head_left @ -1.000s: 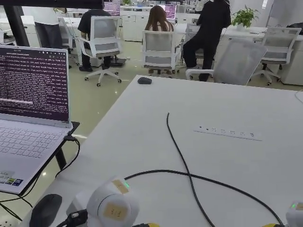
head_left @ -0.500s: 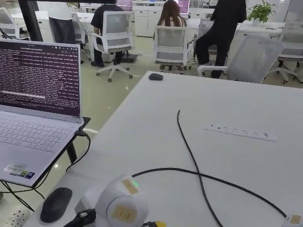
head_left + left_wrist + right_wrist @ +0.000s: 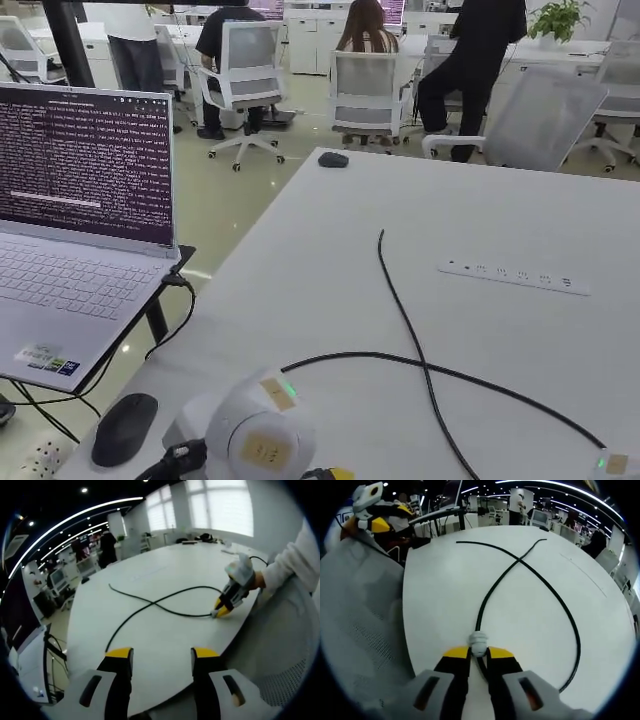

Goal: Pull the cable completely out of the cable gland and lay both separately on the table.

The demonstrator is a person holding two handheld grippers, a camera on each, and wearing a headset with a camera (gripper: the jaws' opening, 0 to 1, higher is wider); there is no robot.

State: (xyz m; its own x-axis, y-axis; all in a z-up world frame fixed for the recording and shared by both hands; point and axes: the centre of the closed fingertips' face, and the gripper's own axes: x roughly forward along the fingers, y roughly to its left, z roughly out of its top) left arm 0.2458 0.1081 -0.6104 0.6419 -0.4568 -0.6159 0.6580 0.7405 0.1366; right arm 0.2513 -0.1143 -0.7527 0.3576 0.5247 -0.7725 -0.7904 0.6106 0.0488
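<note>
White table (image 3: 300, 260) in the head view carries the cable (image 3: 402, 300), looped and crossing itself, with a laptop (image 3: 70, 230) off its edge. In the left gripper view the left gripper (image 3: 162, 656) gapes wide and empty, the cable lying ahead of its jaws. In the right gripper view the right gripper (image 3: 478, 655) pinches the gland (image 3: 478, 643) at its tips, the cable running forward from there.

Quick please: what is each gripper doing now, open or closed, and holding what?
Left gripper: open, holding nothing.
Right gripper: closed on the cable gland, the cable running into it.
</note>
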